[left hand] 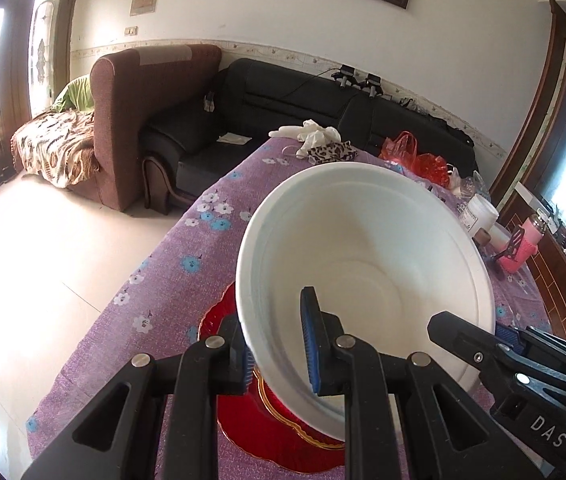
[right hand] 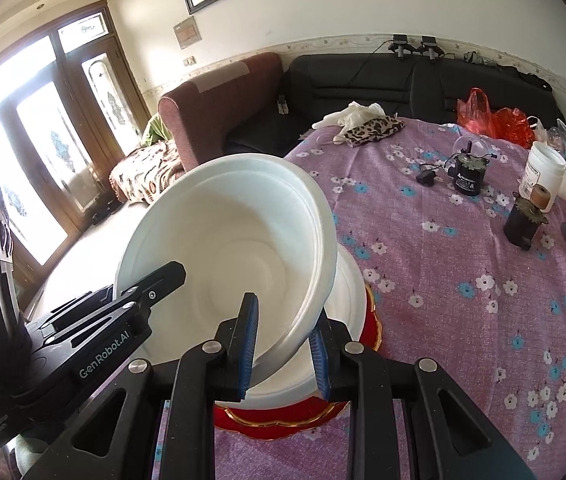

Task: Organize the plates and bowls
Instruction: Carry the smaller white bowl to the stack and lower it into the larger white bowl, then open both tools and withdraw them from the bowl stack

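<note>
A large white bowl point(left hand: 363, 248) hangs tilted over the purple flowered tablecloth point(left hand: 171, 280), held from both sides. My left gripper point(left hand: 279, 348) is shut on its near left rim, one blue pad inside and one outside. My right gripper point(left hand: 479, 332) grips the opposite rim. In the right wrist view the right gripper point(right hand: 283, 348) pinches the white bowl point(right hand: 235, 232) at its right rim, and the left gripper point(right hand: 139, 286) clamps the far side. Under it a second white bowl point(right hand: 347, 292) sits on a red plate point(right hand: 283, 420) with a gold edge. The red plate point(left hand: 259, 440) lies near the table's left edge.
To the right on the table stand a white jar point(right hand: 543, 168), two black motor-like cylinders point(right hand: 469, 176), a leopard pouch point(right hand: 371, 128), white gloves and red bags point(right hand: 499, 120). The table's left edge drops to a pale floor point(left hand: 43, 260). Sofas line the far wall.
</note>
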`<state>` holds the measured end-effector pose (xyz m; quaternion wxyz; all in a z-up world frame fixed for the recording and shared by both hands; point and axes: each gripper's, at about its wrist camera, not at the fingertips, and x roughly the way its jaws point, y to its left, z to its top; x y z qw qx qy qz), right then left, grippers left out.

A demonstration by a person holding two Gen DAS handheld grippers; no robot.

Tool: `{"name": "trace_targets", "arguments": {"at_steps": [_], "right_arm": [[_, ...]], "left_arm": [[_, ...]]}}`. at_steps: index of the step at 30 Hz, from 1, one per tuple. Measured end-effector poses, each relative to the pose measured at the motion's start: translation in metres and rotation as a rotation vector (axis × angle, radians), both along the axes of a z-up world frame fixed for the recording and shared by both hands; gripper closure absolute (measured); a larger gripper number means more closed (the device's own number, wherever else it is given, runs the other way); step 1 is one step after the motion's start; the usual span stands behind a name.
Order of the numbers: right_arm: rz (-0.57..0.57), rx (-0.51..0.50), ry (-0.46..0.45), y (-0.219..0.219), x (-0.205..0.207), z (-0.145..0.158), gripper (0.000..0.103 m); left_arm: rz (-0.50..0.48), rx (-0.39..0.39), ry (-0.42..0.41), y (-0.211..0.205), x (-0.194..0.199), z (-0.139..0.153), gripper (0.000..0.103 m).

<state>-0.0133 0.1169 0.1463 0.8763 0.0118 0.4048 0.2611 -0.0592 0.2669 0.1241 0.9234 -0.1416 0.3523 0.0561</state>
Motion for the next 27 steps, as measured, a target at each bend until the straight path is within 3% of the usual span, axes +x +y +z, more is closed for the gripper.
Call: {"name": "trace_targets", "arguments": {"at_steps": [10,12,14,16,19,23,27], "right_arm": [[-0.005,-0.004,0.021,0.0,0.011,-0.014,0.076],[0.0,0.008,0.019,-0.001,0.012,-0.014,0.076],[-0.003,0.0,-0.002,0.0,0.01,-0.012,0.076],[-0.006,-0.007,-0.026,0.0,0.008,-0.009,0.076],[-0.017,0.001,-0.058,-0.004,0.005,-0.005,0.075],[-0.044,0.043,-0.076,-0.015,0.003,0.002,0.051],[-0.069,0.092,-0.092,-0.03,-0.002,0.009,0.047]], "left_arm": [[0.002,0.003,0.017,-0.001,0.009,-0.009,0.081],[0.003,-0.021,0.007,0.0,0.007,-0.009,0.075],[0.014,-0.027,-0.013,0.0,0.004,-0.006,0.054],[0.024,-0.027,-0.038,-0.001,0.0,-0.002,0.042],[0.029,-0.026,-0.078,-0.002,-0.008,0.007,0.032],[0.051,-0.001,-0.118,-0.004,-0.019,0.019,0.025],[0.104,0.033,-0.17,-0.004,-0.038,0.029,0.018]]}}
